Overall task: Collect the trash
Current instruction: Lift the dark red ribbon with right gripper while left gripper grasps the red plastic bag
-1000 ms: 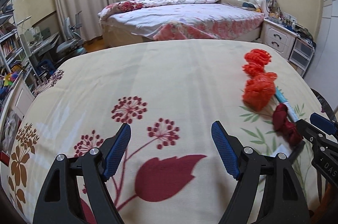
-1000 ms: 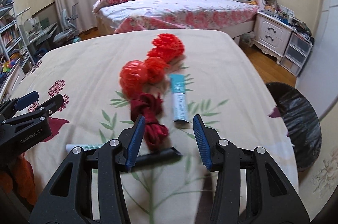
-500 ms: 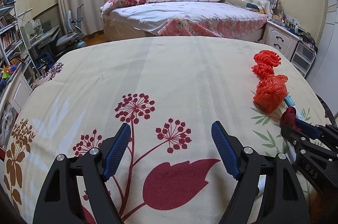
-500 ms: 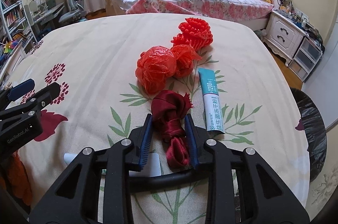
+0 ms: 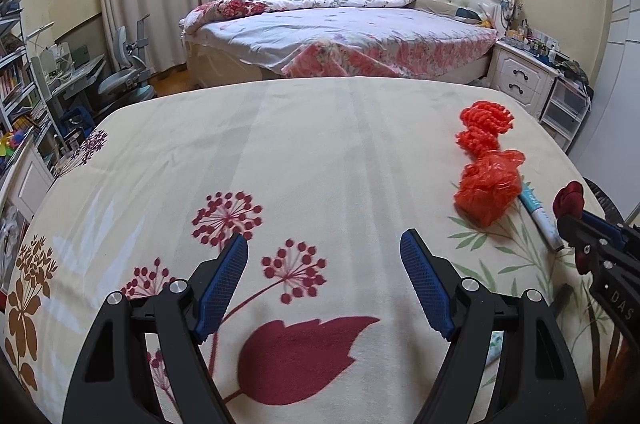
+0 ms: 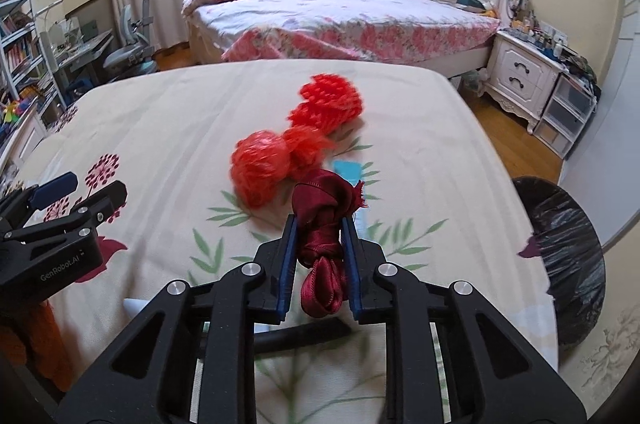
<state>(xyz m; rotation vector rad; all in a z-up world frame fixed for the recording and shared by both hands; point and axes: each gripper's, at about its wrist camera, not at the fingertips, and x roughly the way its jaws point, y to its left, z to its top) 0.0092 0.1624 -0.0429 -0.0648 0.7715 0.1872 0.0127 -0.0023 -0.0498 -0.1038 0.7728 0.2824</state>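
Observation:
My right gripper (image 6: 319, 224) is shut on a knotted dark red cloth (image 6: 324, 224) and holds it a little above the floral tablecloth (image 6: 168, 112). The cloth also shows in the left wrist view (image 5: 569, 200), at the right gripper's tip. On the table lie an orange-red plastic bag ball (image 6: 260, 168), a red net bundle (image 6: 328, 104) and a blue-white tube (image 5: 538, 210). My left gripper (image 5: 322, 264) is open and empty over the flower print, left of the trash. A bin lined with a black bag (image 6: 568, 256) stands beside the table on the right.
A black flat stick (image 6: 304, 334) and a small white tube (image 6: 136, 306) lie under my right gripper. A bed (image 5: 340, 36), white nightstand (image 5: 520, 76) and plastic drawers (image 6: 568, 116) stand beyond the table. Shelves and a desk chair (image 5: 124, 80) are at the left.
My right gripper closed on the dark red cloth and lifted it off the table. The left gripper stayed open and shifted only slightly.

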